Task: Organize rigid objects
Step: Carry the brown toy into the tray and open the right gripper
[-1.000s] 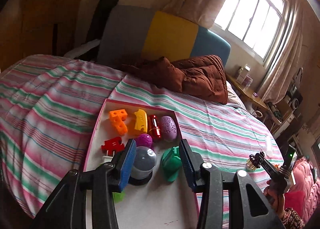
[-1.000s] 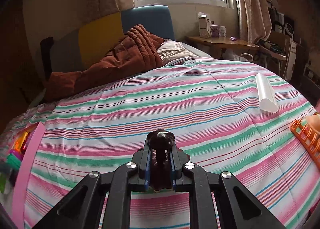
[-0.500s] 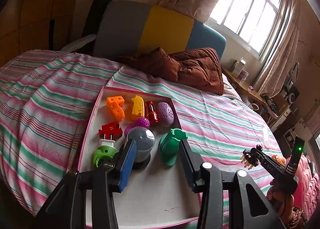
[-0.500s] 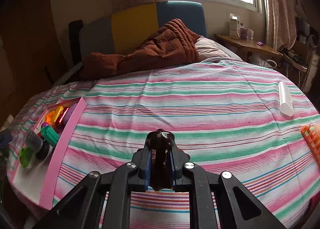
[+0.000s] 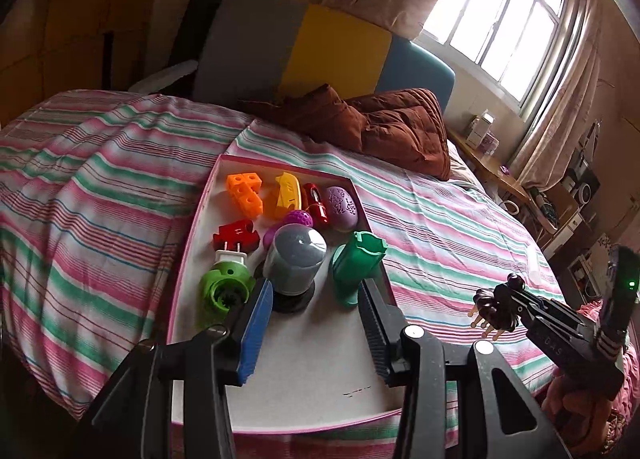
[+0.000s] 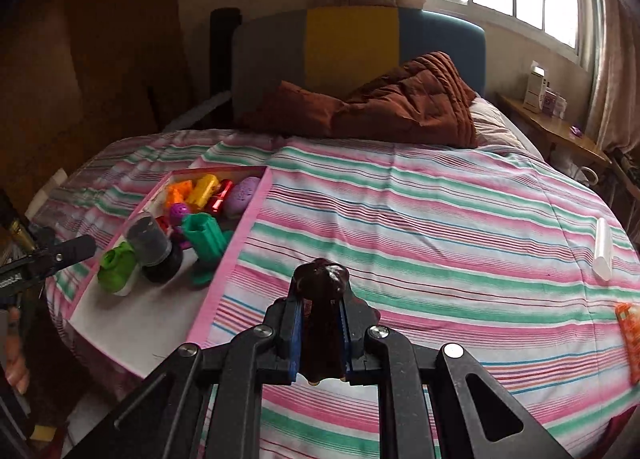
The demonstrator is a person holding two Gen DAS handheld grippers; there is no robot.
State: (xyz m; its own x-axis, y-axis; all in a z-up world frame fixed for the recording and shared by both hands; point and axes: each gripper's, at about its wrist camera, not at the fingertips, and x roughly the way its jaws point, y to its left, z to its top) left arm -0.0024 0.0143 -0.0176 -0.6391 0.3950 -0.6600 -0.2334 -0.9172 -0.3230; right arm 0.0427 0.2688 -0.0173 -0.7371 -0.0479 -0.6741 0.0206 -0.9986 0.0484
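Closest thing in the right wrist view is the right gripper (image 6: 321, 333), clamped tight on a dark brown hair claw clip (image 6: 322, 299). Its fingers hide most of the clip, so only the rounded top knob and a bit of the bottom poke out. From the left wrist view you can see the same clip (image 5: 494, 306) better: it's held up over the striped bedspread (image 6: 420, 227), just off the tray's right edge, long axis running along the fingers, pale tan teeth fanning out toward the tray.

The left gripper (image 5: 316, 319) sits spread wide with nothing between the fingers, hovering over the bare near part of the pink-rimmed tray (image 5: 280, 387). Its blue pad covers part of the green plug gadget (image 5: 224, 291), and the other finger cuts off the base of the green fluted cup (image 5: 356, 267). Between those stands a grey capped cylinder on a black base (image 5: 294, 263).

Farther back in the tray: red block (image 5: 236, 235), purple ball (image 5: 298, 219), orange blocks (image 5: 244, 193), yellow piece (image 5: 288, 195), a red thing I can't identify (image 5: 316, 201), a purple oval (image 5: 341, 207).

Way back, a brown quilt (image 6: 400, 103) against the headboard. A white tube (image 6: 603, 249) lies well off to the right, and an orange basket (image 6: 630, 335) gets cut off by the frame edge.
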